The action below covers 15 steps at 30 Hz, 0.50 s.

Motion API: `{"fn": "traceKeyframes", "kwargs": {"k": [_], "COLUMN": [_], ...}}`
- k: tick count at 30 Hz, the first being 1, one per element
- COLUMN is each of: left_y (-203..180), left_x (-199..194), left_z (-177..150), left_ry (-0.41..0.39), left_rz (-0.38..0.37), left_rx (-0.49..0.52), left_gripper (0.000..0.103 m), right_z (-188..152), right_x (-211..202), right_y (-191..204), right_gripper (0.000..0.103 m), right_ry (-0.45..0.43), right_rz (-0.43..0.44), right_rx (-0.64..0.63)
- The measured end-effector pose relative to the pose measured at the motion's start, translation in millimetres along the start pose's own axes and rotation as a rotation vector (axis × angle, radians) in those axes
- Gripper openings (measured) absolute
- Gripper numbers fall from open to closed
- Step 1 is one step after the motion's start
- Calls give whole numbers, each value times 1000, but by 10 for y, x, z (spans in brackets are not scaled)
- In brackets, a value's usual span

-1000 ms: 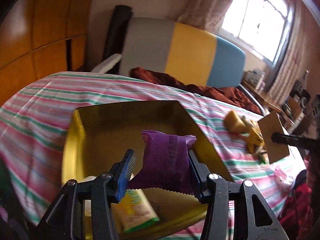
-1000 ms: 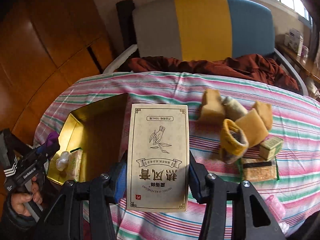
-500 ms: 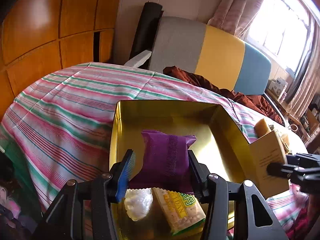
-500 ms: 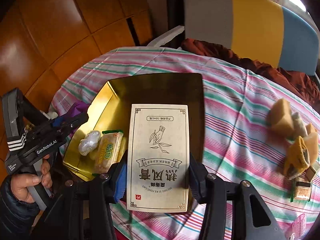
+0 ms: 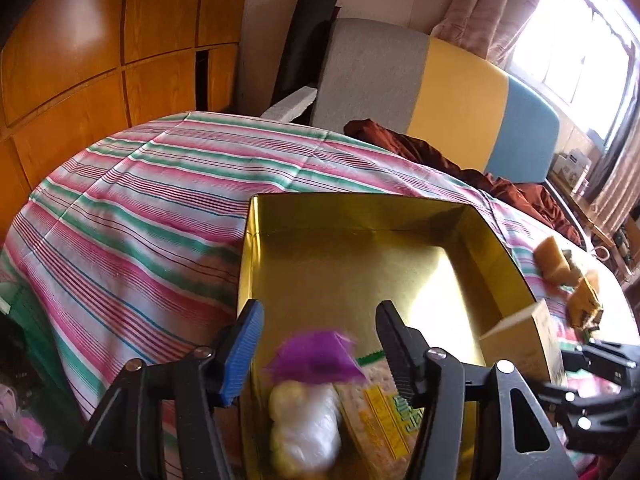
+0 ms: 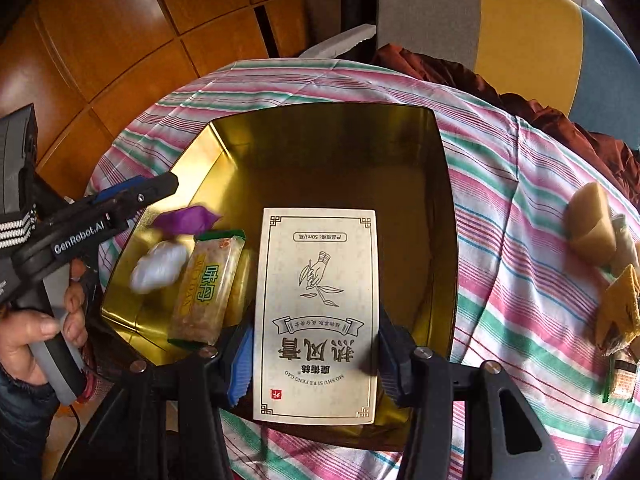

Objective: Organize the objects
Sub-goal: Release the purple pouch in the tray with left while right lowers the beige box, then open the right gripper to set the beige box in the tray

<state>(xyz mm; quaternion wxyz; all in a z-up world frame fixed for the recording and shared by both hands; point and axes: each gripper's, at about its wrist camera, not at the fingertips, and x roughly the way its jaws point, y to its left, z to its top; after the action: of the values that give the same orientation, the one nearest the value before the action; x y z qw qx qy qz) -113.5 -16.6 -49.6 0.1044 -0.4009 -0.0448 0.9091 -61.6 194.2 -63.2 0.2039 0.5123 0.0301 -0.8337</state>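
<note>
A gold tin box (image 5: 400, 216) (image 6: 444, 208) sits on the striped tablecloth. My left gripper (image 5: 320, 344) (image 6: 160, 188) is open above its near corner. A blurred purple packet (image 5: 316, 358) (image 6: 186, 220) is below its jaws, loose, over a white wrapped candy (image 5: 304, 432) (image 6: 158, 268) and a yellow-green cracker packet (image 5: 384, 408) (image 6: 208, 288) inside the box. My right gripper (image 6: 316, 356) is shut on a cream flat carton (image 6: 316, 312) (image 5: 524, 340), held over the box's right side.
Several tan and yellow snack packets (image 6: 592, 236) (image 5: 556, 264) lie on the cloth to the right of the box. A grey, yellow and blue chair (image 5: 440, 92) with a brown cloth stands behind the table. Wooden cabinets (image 5: 100, 48) are on the left.
My left gripper has opened and the purple packet has dropped from it toward the box floor. My right gripper has carried the carton further left over the box.
</note>
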Motion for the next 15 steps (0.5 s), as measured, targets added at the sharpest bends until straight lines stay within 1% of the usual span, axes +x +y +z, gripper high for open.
{"fn": "traceKeyframes", "kwargs": {"k": [1, 5, 8, 9, 11, 15], "left_y": [13, 40, 32, 31, 32, 44], "left_x": [-13, -134, -277, -316, -392, -505], "left_z": [8, -36, -142, -179, -249, -358], "left_ry": [-6, -30, -48, -51, -54, -60], "left_rz": [8, 16, 26, 32, 37, 60], "left_rx": [-8, -29, -31, -30, -36, -49], "left_gripper": [64, 64, 68, 71, 73, 74], "right_z": [7, 45, 42, 38, 32, 41], "right_x": [17, 130, 264, 302, 326, 357], "right_y": [-5, 19, 111, 151, 252, 421], "right_gripper": [52, 52, 52, 52, 52, 52], "right_ry": [0, 7, 30, 36, 29, 36], "right_rz": [-9, -13, -12, -7, -11, 33], "right_rx": [2, 11, -7, -13, -45, -83]}}
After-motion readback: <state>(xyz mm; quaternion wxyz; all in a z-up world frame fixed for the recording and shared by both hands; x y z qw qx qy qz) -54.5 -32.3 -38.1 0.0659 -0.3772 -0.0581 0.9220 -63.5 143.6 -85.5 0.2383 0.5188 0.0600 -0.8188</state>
